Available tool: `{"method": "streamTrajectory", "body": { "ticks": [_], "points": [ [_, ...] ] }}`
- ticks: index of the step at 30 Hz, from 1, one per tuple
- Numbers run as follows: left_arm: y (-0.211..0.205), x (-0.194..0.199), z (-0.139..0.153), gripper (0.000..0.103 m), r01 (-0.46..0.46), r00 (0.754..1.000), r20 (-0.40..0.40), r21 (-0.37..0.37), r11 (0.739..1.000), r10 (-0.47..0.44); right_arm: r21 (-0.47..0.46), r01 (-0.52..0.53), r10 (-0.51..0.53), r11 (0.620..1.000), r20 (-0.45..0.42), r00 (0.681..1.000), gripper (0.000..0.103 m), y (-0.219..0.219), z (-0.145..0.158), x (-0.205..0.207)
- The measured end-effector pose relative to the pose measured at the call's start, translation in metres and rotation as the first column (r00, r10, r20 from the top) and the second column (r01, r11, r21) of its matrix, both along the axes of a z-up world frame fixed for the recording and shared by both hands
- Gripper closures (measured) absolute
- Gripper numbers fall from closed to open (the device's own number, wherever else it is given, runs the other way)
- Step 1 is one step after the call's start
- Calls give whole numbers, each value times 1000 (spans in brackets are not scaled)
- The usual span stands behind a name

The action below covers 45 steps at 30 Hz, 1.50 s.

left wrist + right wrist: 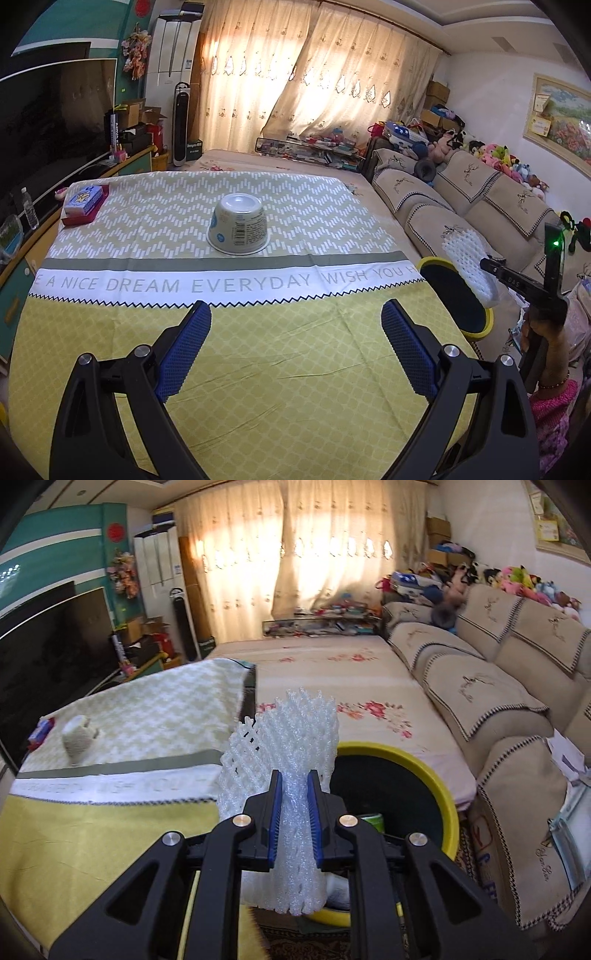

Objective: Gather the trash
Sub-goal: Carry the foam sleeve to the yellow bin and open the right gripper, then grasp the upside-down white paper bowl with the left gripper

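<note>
Right wrist view: right tool (294,805) pinching white foam fruit net (284,746), net upright, yellow-rimmed bin (424,771) just ahead-right below. Left tool (295,345) spread wide, empty; upturned cup (238,229) straight ahead on desk (295,387).

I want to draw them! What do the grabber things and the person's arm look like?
Both the left gripper and the right gripper have black frames, silver bolts and bumpy blue pads. The right one carries a green light. The person wears a pink patterned sleeve and beaded bracelet.
</note>
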<state>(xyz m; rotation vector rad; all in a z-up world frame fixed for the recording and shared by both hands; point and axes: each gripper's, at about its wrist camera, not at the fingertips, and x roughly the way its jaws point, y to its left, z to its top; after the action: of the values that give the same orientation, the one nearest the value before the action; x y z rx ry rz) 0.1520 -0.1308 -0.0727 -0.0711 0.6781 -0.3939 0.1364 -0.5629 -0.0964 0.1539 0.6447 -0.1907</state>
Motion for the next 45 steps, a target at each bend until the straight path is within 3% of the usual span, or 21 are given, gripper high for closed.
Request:
{"method": "streamTrajectory", "body": {
  "ticks": [5,8,12,25,36,45],
  "points": [
    [-7,3,0,11,9,1000,-3,15,1000,-9,4,33,-33,999,-24,999,88,-15,-16,7],
    [-9,5,-1,11,12,1000,-10,21,1000,-12,2,48,-48,999,-35,998,82,-18,-23,11],
    [-11,10,-5,11,17,1000,-25,21,1000,-17,-11,72,-72,997,-38,997,57,-17,-27,11],
    [-11,51,-18,11,20,998,-55,37,999,-18,-5,53,-53,999,-21,998,47,-9,-20,11],
    [-10,144,-33,11,14,990,-142,83,996,-2,19,21,-21,1000,-16,1000,45,4,-20,16],
    [-24,208,-47,11,-23,988,-150,146,989,45,29,2,-1,1000,-24,1000,45,9,-24,22]
  ]
}}
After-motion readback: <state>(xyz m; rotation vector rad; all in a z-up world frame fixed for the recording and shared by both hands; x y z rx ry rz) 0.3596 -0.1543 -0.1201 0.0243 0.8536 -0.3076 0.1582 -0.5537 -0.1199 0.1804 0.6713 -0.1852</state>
